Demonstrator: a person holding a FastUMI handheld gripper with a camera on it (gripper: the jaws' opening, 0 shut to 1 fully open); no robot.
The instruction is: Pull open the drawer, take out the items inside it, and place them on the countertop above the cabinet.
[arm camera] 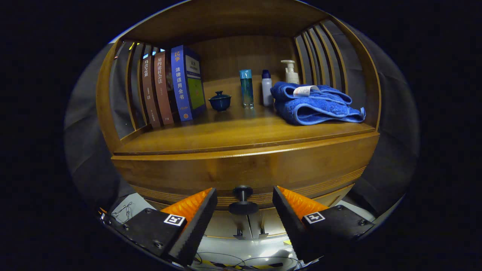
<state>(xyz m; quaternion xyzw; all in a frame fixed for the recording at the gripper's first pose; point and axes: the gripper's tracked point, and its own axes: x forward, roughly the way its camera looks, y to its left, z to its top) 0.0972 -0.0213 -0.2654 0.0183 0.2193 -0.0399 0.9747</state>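
Observation:
A wooden cabinet has a drawer front point(244, 169) under its countertop point(233, 131). A dark round knob point(243, 199) sticks out from the drawer's lower middle. My gripper point(244, 205) is open, its two fingers standing one on each side of the knob without touching it. The drawer looks closed, and what lies inside it is hidden.
On the countertop stand several upright books point(177, 86) at the left, a small dark lidded bowl point(220, 101), a teal tube point(246, 88), a white bottle point(266, 88), a pump bottle point(290, 71) and a folded blue towel point(316, 103). Slatted side walls enclose the shelf.

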